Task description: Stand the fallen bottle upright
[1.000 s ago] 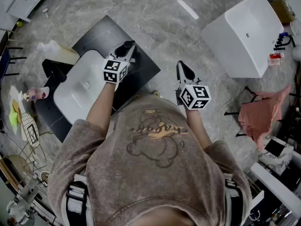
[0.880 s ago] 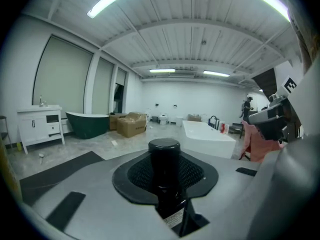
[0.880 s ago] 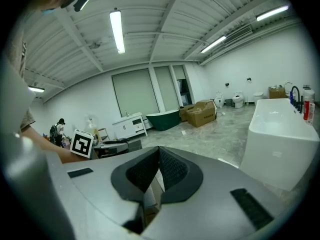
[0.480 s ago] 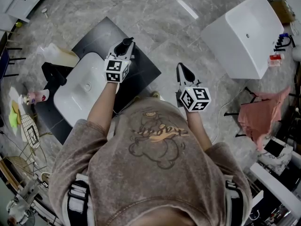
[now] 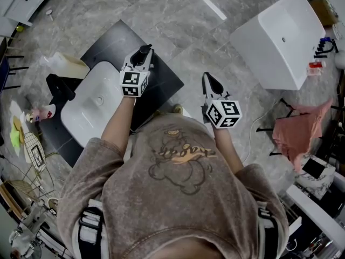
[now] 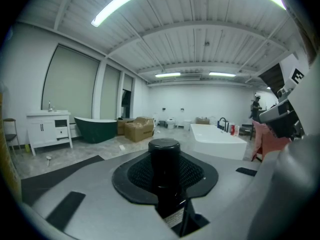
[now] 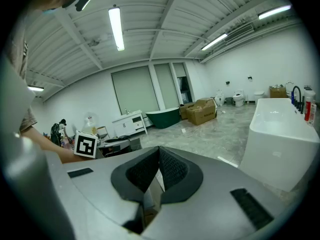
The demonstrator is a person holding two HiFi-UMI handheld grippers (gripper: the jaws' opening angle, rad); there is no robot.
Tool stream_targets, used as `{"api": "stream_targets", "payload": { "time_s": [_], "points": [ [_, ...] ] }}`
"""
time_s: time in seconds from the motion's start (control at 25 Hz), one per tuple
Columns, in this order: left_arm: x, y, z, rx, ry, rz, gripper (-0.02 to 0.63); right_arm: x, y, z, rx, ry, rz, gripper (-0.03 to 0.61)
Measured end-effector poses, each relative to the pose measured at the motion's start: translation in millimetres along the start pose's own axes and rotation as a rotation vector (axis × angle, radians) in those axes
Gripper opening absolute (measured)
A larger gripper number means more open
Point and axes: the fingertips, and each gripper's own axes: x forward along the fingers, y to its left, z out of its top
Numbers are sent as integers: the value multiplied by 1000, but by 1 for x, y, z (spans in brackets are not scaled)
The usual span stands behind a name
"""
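Black surface (image 5: 164, 82) with white basin (image 5: 89, 104): the bottle (image 6: 164, 176) hangs over the far-right edge, clamped in the left gripper (image 5: 143, 53) fingers and lying along them, cap outward. Risk: let go tilted or too near that edge, it likely topples or drops to the floor. Right gripper (image 7: 158, 156) fingers closed, empty. Left gripper view shows the clamp and label; head view shows only where the bottle hangs.

The bottle (image 5: 143, 50), in the left tongs (image 5: 144, 55), is over the table (image 5: 116, 42), right of the basin (image 5: 89, 104); the right tongs (image 5: 208, 76) are over the floor (image 5: 178, 20); the tub (image 5: 280, 36) lies far right.
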Motion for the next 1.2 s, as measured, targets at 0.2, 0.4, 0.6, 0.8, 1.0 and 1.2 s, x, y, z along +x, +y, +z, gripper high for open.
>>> {"api": "stream_targets", "payload": {
  "time_s": [0.2, 0.4, 0.6, 0.8, 1.0, 1.2],
  "points": [
    [-2, 0, -3, 2, -4, 1, 109, 3, 1, -3, 2, 7, 1, -5],
    [-6, -4, -4, 16, -3, -4, 109, 3, 2, -5, 2, 11, 9, -5],
    [-8, -7, -6, 15, 9, -10, 110, 2, 3, -4, 4, 6, 13, -5],
    [-11, -9, -10, 7, 23, -21, 110, 0, 6, -7, 3, 3, 16, -5],
    [-11, -10, -12, -24, 37, -23, 110, -4, 7, -6, 3, -1, 17, -5],
    [-11, -10, -14, -39, 63, -30, 110, -8, 9, -8, 3, -6, 19, -5]
  ]
}}
